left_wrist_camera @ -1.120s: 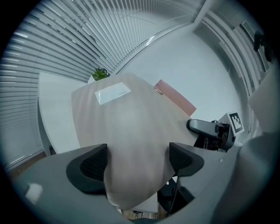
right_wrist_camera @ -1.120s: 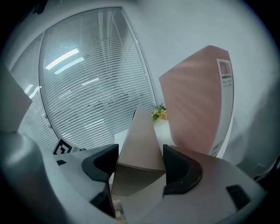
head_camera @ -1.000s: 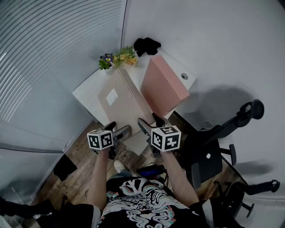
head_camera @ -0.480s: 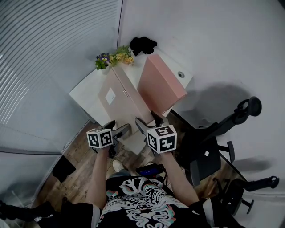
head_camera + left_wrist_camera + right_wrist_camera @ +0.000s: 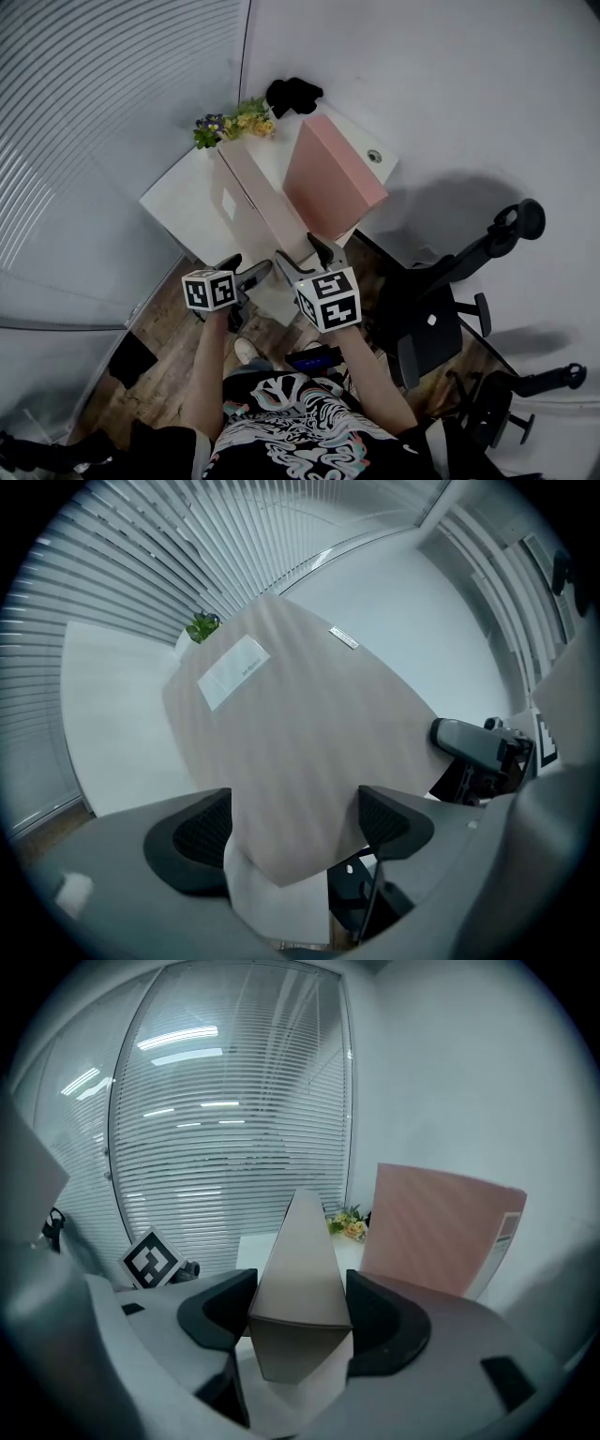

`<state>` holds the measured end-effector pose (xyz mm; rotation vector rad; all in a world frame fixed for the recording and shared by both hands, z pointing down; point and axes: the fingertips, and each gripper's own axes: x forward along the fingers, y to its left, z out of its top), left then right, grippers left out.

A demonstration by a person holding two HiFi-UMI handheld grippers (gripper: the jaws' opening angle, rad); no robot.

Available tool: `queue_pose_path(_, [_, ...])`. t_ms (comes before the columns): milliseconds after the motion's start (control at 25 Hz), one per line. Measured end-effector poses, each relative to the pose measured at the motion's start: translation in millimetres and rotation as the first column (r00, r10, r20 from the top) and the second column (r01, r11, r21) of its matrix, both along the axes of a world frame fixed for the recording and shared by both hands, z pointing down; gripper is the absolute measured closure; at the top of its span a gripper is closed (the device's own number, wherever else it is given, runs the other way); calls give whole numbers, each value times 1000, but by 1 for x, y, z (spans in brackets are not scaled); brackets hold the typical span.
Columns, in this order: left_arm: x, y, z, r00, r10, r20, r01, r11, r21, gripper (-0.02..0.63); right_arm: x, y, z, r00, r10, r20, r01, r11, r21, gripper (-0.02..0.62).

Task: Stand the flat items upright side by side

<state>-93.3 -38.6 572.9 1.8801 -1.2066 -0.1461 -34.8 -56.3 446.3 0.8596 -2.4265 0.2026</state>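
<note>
- Beige box [image 5: 309, 733]: I log plain beige with a white label.
- Pink box [image 5: 333, 178]: salmon pink.
- Table [image 5: 178, 208]: white.
- Flowers [image 5: 234, 122]: yellow and purple, with green leaves.
- My shirt [image 5: 291, 427]: black with white swirls.
- Blinds [image 5: 216, 1147]: pale grey with thin horizontal stripes.

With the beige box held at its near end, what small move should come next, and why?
Probably ease the beige box sideways toward the pink box. The right gripper clamps its near end, it is already turned on edge, and bare table shows between it and the upright pink box.
</note>
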Motion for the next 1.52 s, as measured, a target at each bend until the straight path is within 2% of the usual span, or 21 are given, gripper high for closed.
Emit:
queue_pose_path(240, [1,1,-3,999,-36,-6,36,999,-3,201,3,-1,-2,1000,11,9,-11,1000,4,296])
queue_pose_path(480, [2,6,-13,994,-111,17,111,994,7,212,6,4,-3,999,-44,22,44,999,12,295])
queue_pose_path(680, [1,14,-32,985,-174,-11,174,984,37,212,9,8,-6,996,-87,36,87,996,-6,293])
queue_pose_path(840, [6,12,-46,973,-222,-62,225,972,65,212,12,6,-10,991,-125,49,126,992,-12,291])
queue_pose_path(1040, [10,19,-55,962,-263,-70,269,959,89,212,12,10,-15,982,-180,52,181,983,-13,290])
queue_pose_path(1320, [0,20,-59,950,-300,-84,307,946,107,212,10,7,-23,975,-214,56,216,976,-26,286])
queue_pose_path(1520, [-14,10,-60,956,-272,-113,285,951,121,213,-5,0,-29,970,-229,81,236,968,-86,285])
